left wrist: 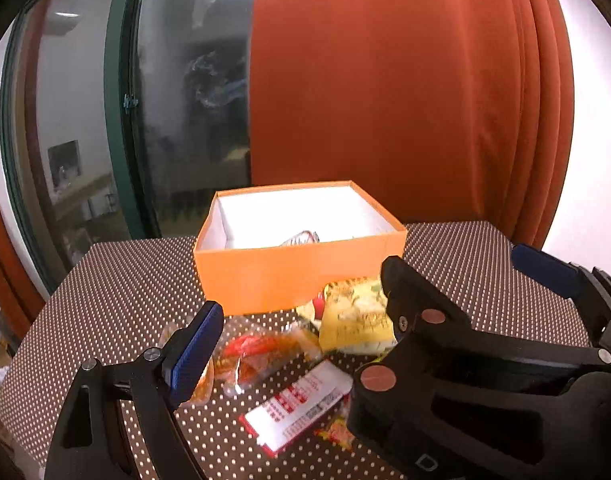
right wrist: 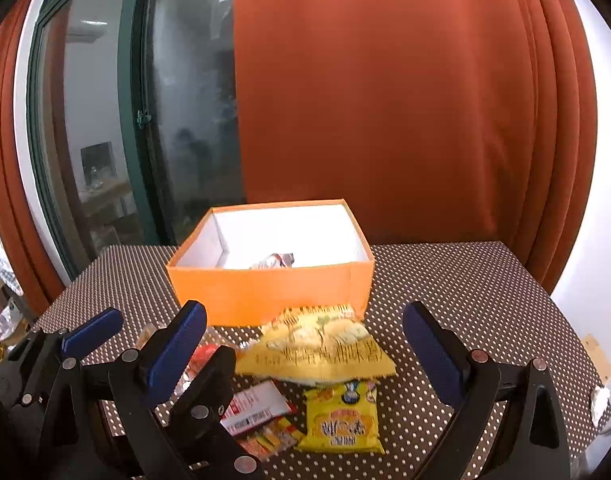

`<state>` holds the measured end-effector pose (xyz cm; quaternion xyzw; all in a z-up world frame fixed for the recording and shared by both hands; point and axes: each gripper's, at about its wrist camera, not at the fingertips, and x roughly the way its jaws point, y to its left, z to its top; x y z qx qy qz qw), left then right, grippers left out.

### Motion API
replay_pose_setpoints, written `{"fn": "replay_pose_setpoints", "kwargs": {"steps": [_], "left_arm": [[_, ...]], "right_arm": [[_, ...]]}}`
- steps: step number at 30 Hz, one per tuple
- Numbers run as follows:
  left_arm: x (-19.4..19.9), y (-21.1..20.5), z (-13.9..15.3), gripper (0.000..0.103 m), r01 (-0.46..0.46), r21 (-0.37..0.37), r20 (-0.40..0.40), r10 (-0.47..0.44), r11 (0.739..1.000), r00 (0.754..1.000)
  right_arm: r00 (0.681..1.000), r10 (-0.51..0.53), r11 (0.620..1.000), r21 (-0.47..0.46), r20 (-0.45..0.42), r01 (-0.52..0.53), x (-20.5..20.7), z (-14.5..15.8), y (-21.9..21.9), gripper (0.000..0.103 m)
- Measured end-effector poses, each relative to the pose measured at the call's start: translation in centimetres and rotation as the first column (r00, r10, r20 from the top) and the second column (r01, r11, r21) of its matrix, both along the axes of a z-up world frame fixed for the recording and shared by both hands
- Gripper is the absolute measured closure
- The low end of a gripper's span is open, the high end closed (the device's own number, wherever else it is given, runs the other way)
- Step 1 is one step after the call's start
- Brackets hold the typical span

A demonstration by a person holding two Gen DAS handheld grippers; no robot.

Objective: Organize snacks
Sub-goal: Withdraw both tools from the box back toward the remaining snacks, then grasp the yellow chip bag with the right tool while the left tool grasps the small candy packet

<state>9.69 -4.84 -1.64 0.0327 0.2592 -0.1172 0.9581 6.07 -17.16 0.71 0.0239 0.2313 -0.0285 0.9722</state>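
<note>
On the dotted worktop, the left gripper hovers with fingers spread wide over a red-and-clear snack packet. A large yellow packet with unreadable print lies before the orange box. The right gripper straddles it, fingers wide.

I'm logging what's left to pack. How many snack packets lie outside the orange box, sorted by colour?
Yellow: 2, the large yellow packet and the small yellow packet
Red and white: 1, the flat packet
Clear with red-orange contents: 1, the clear wrapper
Multicolour orange: 1, the small sachet
Total: 5
</note>
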Motion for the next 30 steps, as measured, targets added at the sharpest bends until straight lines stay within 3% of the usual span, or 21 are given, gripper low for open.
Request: {"fn": "replay_pose_setpoints", "kwargs": {"steps": [10,20,30], "left_arm": [[-3.0,0.0,-3.1,0.015,0.014,-0.012,-0.011,-0.014,1.0,1.0],[-2.7,-0.8,-7.7,0.017,0.018,0.007,-0.061,-0.017,1.0,0.998],[-1.2,-1.6,-11.8,0.029,0.047,0.026,-0.164,-0.042,0.999,0.986]], "right_arm": [[1.0,-0.004,1.0,-0.013,-0.002,0.004,-2.6,-2.7,0.2,0.003],[0.998,-0.014,1.0,0.0,-0.057,0.014,-3.0,-7.2,-0.5,0.003],[0.995,-0.029,1.0,0.008,-0.1,0.03,-2.4,-11.4,-1.3,0.003]]}}
